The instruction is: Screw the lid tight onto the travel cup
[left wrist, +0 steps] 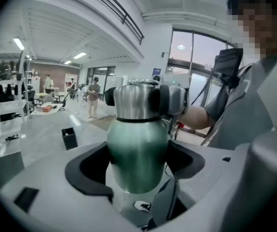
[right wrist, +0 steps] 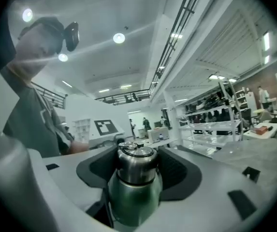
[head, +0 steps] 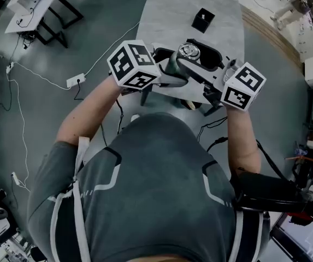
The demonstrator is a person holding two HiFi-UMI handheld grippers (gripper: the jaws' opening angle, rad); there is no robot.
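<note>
Travel cup [head: 173,67] held up in air, above near edge of worktop [head: 172,10], upright, not resting on anything. Left tongs [left wrist: 137,163] clamped on green body, pads pressing both sides. Right tongs [right wrist: 136,166] closed around steel lid [head: 189,51], pads against its sides. Lid already seated on neck, sits level. How far threads are home: cannot tell. Judgement: placing done, tightening in hand; remaining work is twist until firm, then release.
</note>
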